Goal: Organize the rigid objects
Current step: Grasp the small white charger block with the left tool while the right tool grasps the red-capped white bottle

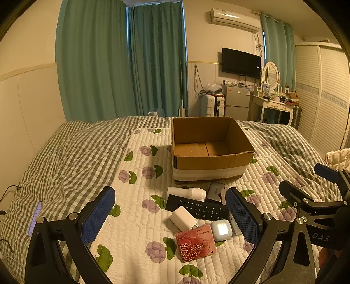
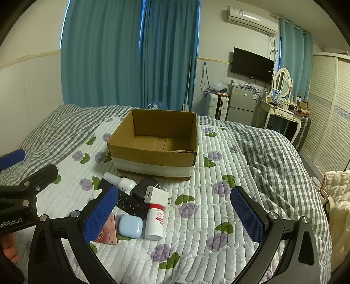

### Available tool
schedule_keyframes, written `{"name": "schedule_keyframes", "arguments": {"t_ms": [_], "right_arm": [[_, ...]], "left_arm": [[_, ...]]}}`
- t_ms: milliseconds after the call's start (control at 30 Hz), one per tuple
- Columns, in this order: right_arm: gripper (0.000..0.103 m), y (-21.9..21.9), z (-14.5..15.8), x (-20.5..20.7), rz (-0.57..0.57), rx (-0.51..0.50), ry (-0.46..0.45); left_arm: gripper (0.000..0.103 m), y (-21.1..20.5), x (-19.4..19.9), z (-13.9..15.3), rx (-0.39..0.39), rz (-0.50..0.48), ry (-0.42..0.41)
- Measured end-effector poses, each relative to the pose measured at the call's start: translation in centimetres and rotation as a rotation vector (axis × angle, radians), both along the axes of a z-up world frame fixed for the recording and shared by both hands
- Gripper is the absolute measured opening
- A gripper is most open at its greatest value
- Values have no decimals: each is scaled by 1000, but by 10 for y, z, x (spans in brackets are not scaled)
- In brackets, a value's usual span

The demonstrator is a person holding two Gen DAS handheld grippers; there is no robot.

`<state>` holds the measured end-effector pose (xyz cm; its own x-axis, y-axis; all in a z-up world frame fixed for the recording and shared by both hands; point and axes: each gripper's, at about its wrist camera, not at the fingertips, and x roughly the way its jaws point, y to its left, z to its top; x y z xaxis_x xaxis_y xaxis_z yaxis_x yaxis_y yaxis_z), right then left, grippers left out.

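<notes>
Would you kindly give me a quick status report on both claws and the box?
Left claw open, right claw open, both empty. Cardboard box upright on the bed, nothing inside. Small items, including the remote and earbud case, still piled before it. Path clear.

Teal curtains (image 1: 122, 61) hang closed across the far wall from eleven to twelve o'clock, daylight showing at their seams. At one o'clock a white air conditioner (image 1: 235, 18) sits high on the cream wall, with a dark television (image 1: 241, 63) below it. Beneath that stand a small grey fridge (image 1: 237, 101) and a white suitcase (image 1: 215, 106). A white dressing table (image 1: 276, 107) with an oval mirror (image 1: 271, 75) follows at two o'clock, beside a louvred wardrobe (image 1: 323, 94). A bed (image 1: 65, 157) under gingham fills the foreground.
</notes>
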<state>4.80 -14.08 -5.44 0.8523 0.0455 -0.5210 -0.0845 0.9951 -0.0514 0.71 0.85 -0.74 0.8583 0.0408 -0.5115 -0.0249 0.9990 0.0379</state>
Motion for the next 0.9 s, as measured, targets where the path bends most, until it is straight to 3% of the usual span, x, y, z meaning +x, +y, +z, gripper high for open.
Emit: {"name": "schedule_keyframes", "arguments": {"t_ms": [233,333,600,767,900], "right_arm": [[103,1,3,1,1,-17,14],[103,1,-6,14,15,-10,45],[103,-2,-61,62,30,22,238],[103,-7,-82,75,22,44,299],[103,-5,-91,82,22,39,328]], "left_arm": [[103,6,1,6,-18,3,-23],[101,10,13,-4,-1,20,12],[100,7,61,-79,2,16,265],[91,-3,89,-112,16,33,375],[77,-2,104,-130,-65,46,433]]}}
